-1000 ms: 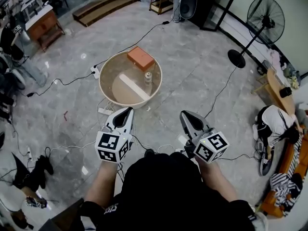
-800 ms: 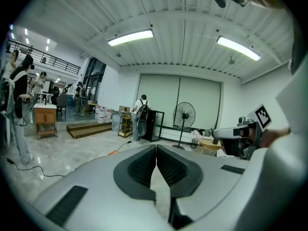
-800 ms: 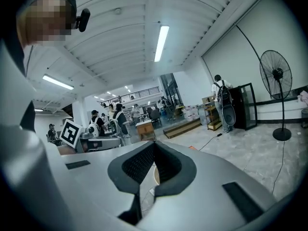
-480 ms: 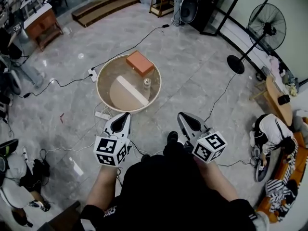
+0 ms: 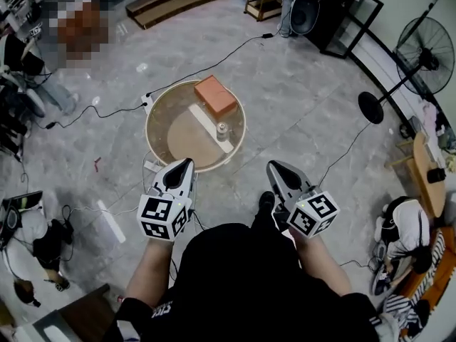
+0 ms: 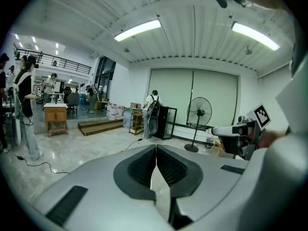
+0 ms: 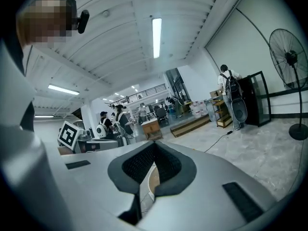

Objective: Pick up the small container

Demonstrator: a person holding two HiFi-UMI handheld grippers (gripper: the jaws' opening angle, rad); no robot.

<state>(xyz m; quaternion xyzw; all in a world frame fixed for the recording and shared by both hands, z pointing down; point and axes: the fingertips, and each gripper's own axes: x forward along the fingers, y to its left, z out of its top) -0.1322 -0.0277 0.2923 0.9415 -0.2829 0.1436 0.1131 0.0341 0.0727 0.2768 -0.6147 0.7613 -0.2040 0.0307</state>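
Observation:
The small container [image 5: 223,130], a little clear jar with a pale lid, stands on the right half of a round tan table [image 5: 162,120] with a raised rim. An orange box [image 5: 215,95] sits at the table's far edge and a white strip [image 5: 208,127] lies across the middle. My left gripper [image 5: 186,164] hovers just short of the table's near rim, jaws shut and empty. My right gripper [image 5: 272,167] hangs over the floor to the right of the table, also shut and empty. In the left gripper view the gripper [image 6: 156,147] points level across the room; the right gripper [image 7: 154,145] does too.
Cables run over the marble floor around the table, with a power strip [image 5: 152,167] by its near left rim. A standing fan [image 5: 422,54] is at the far right, a black frame [image 5: 349,16] behind, a person sitting [image 5: 400,225] at the right.
The table with the jar has come nearer to both grippers and shifted slightly right in the head view. Both grippers stay shut, side by side.

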